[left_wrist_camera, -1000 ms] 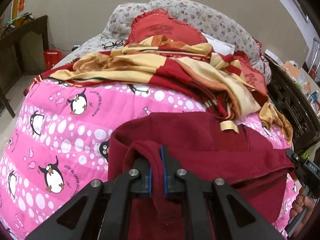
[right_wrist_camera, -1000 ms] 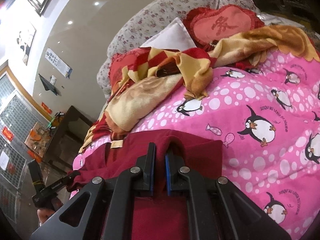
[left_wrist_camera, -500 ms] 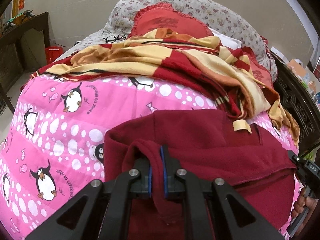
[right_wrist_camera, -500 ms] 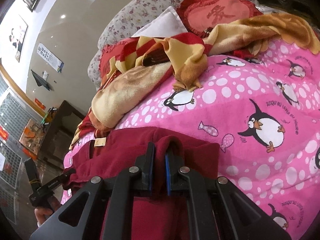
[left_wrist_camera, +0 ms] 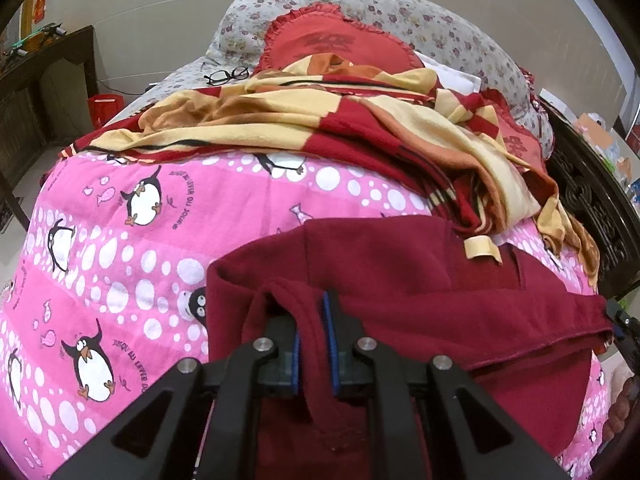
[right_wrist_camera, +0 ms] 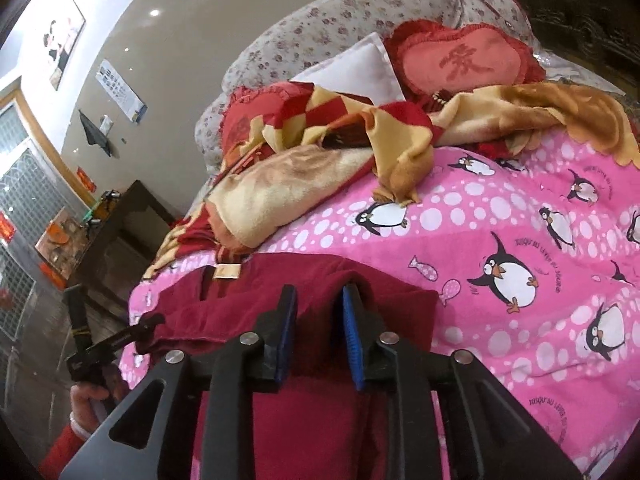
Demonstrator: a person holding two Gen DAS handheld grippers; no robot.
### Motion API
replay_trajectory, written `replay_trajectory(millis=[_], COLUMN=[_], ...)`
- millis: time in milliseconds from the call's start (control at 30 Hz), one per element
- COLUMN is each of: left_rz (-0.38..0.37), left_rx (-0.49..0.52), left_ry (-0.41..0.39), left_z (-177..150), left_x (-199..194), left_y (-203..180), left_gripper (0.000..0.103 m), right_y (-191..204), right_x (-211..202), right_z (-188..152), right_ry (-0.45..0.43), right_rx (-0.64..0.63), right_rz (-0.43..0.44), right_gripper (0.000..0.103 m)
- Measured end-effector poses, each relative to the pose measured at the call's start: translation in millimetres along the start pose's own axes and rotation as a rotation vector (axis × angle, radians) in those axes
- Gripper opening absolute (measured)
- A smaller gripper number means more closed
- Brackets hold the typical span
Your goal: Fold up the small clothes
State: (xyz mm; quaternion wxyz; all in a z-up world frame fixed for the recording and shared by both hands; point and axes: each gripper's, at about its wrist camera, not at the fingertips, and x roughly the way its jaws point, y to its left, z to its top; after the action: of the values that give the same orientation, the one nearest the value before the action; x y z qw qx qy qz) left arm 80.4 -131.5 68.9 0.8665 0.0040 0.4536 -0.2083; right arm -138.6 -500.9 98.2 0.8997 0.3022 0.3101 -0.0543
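A dark red fleece garment (left_wrist_camera: 420,280) lies on the pink penguin bedspread (left_wrist_camera: 120,248), its near half folded over the far half. My left gripper (left_wrist_camera: 314,320) is shut on a bunched corner of the garment at its left end. In the right wrist view the same garment (right_wrist_camera: 248,300) spreads to the left. My right gripper (right_wrist_camera: 318,312) stands over the other corner with its jaws a little apart and the cloth loose between them. The other gripper shows in each view, at the far right edge (left_wrist_camera: 622,328) and at the far left (right_wrist_camera: 116,336).
A red and yellow checked blanket (left_wrist_camera: 360,128) is heaped just behind the garment. Behind it lie a red heart cushion (left_wrist_camera: 332,44) and floral pillows (left_wrist_camera: 440,24). Eyeglasses (left_wrist_camera: 226,76) rest at the back left. A dark carved bed frame (left_wrist_camera: 588,200) runs along the right side.
Both grippers carried the garment's near edge forward over the far part and lowered it. The right gripper's jaws have opened slightly; the left one stays clamped.
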Motion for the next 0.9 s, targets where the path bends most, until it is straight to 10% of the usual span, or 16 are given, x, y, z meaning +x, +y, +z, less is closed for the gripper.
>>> replay_trajectory(millis=[900], left_rz=[-0.013], left_rx=[-0.006], left_ry=[0.002], left_z=[1], left_x=[-7], left_y=[0], left_gripper=[0.014], right_y=[30], right_x=[3], right_z=[-44], right_ry=[0.101], right_rx=[-0.077], right_rz=[0.061], right_gripper=[0.05])
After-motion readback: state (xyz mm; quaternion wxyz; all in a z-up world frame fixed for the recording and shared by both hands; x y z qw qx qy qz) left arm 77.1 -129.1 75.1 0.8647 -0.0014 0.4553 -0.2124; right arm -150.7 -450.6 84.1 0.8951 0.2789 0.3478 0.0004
